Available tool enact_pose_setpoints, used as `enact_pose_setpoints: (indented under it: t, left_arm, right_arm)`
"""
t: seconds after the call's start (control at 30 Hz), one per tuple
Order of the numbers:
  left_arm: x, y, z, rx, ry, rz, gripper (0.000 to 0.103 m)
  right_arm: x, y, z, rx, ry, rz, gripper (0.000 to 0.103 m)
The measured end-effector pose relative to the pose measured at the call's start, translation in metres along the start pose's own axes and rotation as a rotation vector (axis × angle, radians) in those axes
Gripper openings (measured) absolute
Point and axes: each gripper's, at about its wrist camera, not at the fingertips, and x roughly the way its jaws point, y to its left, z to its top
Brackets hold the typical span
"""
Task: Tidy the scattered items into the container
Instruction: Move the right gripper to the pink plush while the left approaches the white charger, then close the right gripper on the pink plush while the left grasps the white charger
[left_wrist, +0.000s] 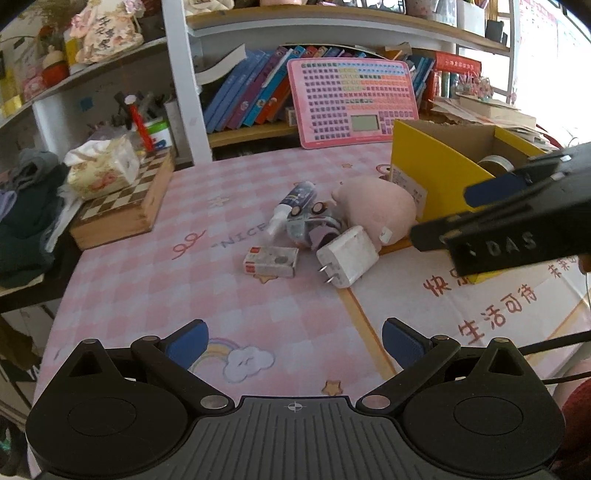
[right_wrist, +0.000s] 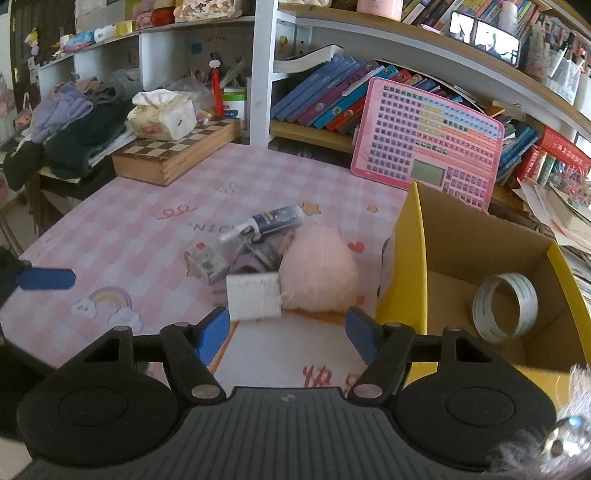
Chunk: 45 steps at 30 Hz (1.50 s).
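With a tape roll (right_wrist: 505, 307) already lying in the yellow box (right_wrist: 406, 266), I judge the next pick is the white charger (right_wrist: 253, 297) just ahead of my right hand-held gripper (right_wrist: 288, 334), which, like the left hand-held gripper (left_wrist: 293, 341), is wide open and empty.

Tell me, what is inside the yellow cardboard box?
Inside the yellow cardboard box a roll of clear tape leans near the right wall. The rest of the visible floor is bare; the right gripper covers the near corner.
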Motion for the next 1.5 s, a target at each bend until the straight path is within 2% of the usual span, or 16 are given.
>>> enact_pose_setpoints:
  t: [0.1,0.23,0.33,0.47,0.5,0.57,0.93,1.13,1.2,1.33,1.43,1.5]
  left_arm:
    - [0.012,-0.002,0.005,-0.001,-0.003,-0.017,0.101]
    - [0.025,-0.002,0.011,-0.020,-0.029,-0.046,0.100]
    - [0.034,-0.002,0.016,-0.037,-0.045,-0.085,0.094]
    - [0.050,-0.003,0.024,-0.050,-0.050,-0.144,0.078]
    - [0.055,-0.003,0.027,-0.052,-0.047,-0.157,0.074]
    - [0.065,-0.004,0.031,-0.062,-0.039,-0.181,0.072]
    - [0.110,0.003,0.043,-0.189,0.033,-0.251,0.071]
    - [0.123,0.003,0.042,-0.225,0.061,-0.269,0.058]
    - [0.124,0.004,0.044,-0.237,0.063,-0.282,0.050]
    - [0.123,0.006,0.044,-0.254,0.067,-0.302,0.045]
    - [0.122,0.008,0.043,-0.260,0.069,-0.316,0.040]
    - [0.120,0.009,0.043,-0.267,0.079,-0.333,0.033]
  right_arm:
    - [0.011,0.000,0.009,-0.003,0.018,-0.012,0.077]
    - [0.024,-0.002,0.019,0.003,0.029,-0.017,0.078]
    - [0.034,-0.007,0.028,0.027,0.036,-0.015,0.078]
    - [0.048,-0.012,0.039,0.038,0.061,-0.018,0.076]
    - [0.052,-0.013,0.041,0.035,0.070,-0.020,0.075]
    - [0.060,-0.014,0.045,0.026,0.087,-0.024,0.075]
    - [0.101,-0.015,0.062,-0.022,0.165,-0.020,0.075]
    - [0.124,-0.015,0.066,-0.047,0.210,-0.020,0.075]
    - [0.132,-0.016,0.067,-0.042,0.224,-0.022,0.076]
    - [0.146,-0.020,0.067,-0.024,0.262,-0.029,0.072]
    - [0.151,-0.022,0.064,-0.020,0.274,-0.039,0.061]
    - [0.150,-0.023,0.063,-0.020,0.266,-0.032,0.057]
